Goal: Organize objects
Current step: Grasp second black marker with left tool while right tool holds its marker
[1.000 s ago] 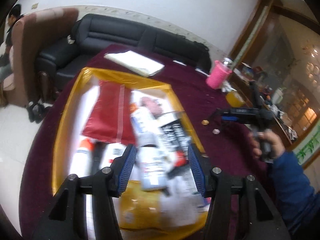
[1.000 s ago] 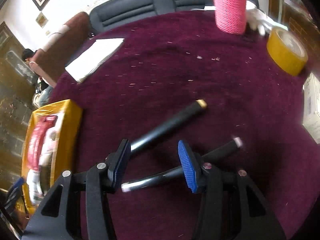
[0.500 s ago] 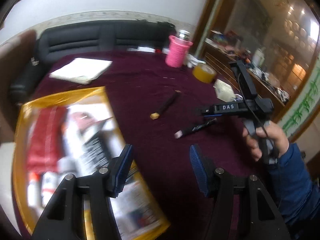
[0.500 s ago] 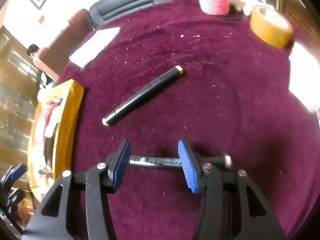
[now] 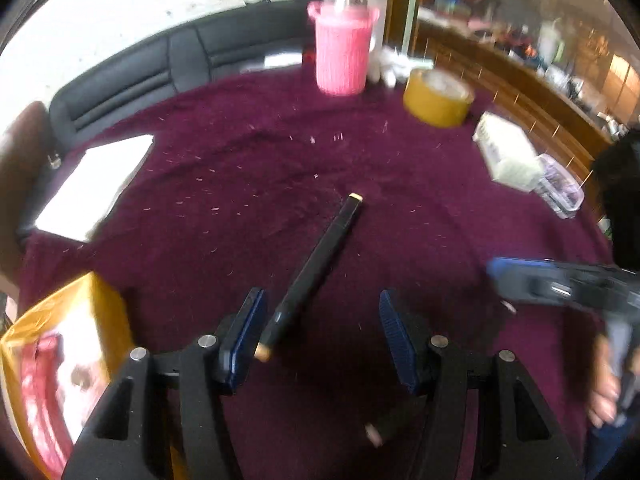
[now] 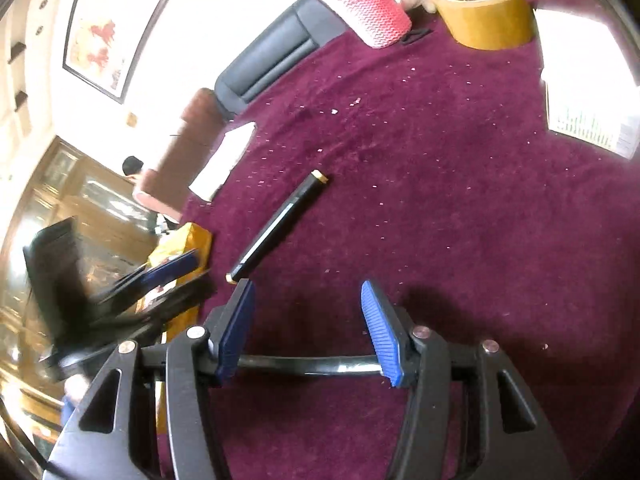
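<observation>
Desk (image 5: 248, 168) cloth deep maroon, pale flecks. Pen (image 5: 312, 268) black, gold ends. Second pen (image 6: 312, 364) glossy black. Fingers (image 6: 380, 332) blue, ribbed. Cup sleeve (image 5: 342, 46) pink, knitted zigzag. Tape roll (image 5: 438, 98) mustard yellow. Tray (image 5: 100, 312) yellow. Sofa (image 5: 160, 64) black.

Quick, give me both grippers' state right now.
Left gripper: open, holding nothing; black pen between its fingers, untouched.
Right gripper: open, jaws just widened; glossy black pen crosswise between them, ungripped.
</observation>
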